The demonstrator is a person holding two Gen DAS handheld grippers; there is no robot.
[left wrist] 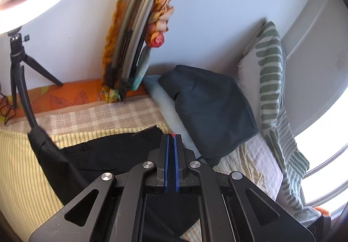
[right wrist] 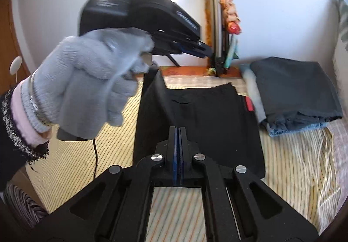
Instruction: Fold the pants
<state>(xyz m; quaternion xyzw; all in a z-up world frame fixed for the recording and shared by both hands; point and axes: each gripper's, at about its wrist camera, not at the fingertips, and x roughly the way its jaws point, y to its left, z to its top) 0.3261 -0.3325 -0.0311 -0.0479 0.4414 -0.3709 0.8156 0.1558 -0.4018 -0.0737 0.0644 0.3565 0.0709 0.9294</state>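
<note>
the person's left hand (right wrist: 87,81), in a light grey knitted glove, is raised above the bed and clenched round the handle of the left claw (right wrist: 204,49), which points toward the wall. in the left wrist view that claw's blue-padded fingers are drawn together; black cloth lies under them and a bit of red shows at their tips, but whether cloth is pinched between the pads i cannot tell. a strip of black fabric rises from the pants toward the left hand.

the right claw (right wrist: 178,131) tilts down over the pants' near edge, its fingers closed together with nothing seen between them.

the black fabric pants (right wrist: 208,115) lie flat on the yellow striped bed cover (right wrist: 293,166), partly folded, a small red tag (right wrist: 249,104) at their right edge. just right of the pants sits a pile of folded dark grey and pale blue clothes (right wrist: 293,87). beyond the pants a folded silver-and-black tripod (right wrist: 217,31) leans on the white wall.
</note>
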